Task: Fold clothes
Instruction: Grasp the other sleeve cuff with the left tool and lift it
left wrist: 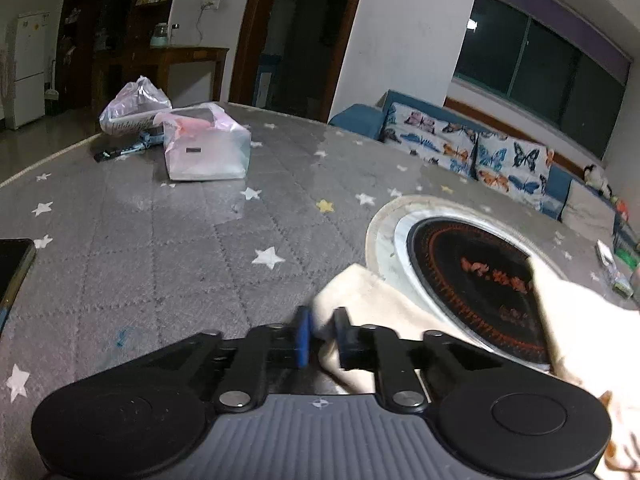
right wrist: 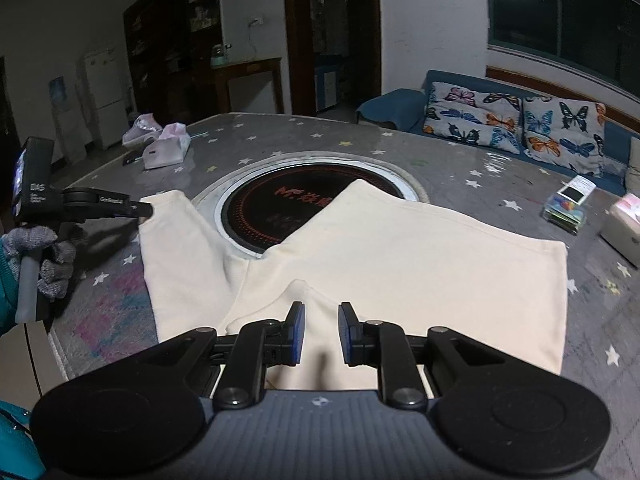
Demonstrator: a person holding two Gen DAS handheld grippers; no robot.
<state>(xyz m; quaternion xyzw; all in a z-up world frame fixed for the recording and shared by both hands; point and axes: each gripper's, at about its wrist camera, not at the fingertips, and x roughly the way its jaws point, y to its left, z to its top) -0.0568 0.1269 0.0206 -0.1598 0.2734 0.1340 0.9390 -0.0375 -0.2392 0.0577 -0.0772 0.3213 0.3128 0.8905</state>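
Left tongs (left wrist: 322, 334) clamped on cream garment (left wrist: 372, 300) beside round hotplate (left wrist: 476, 288).

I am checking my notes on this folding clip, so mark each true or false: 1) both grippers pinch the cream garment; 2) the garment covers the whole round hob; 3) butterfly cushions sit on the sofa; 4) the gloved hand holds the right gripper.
1) True: the left gripper and the right gripper each pinch the cream garment.
2) False: it overlaps only the near edge of the round hob.
3) True: butterfly cushions sit on the sofa.
4) False: the gloved hand holds the left gripper.
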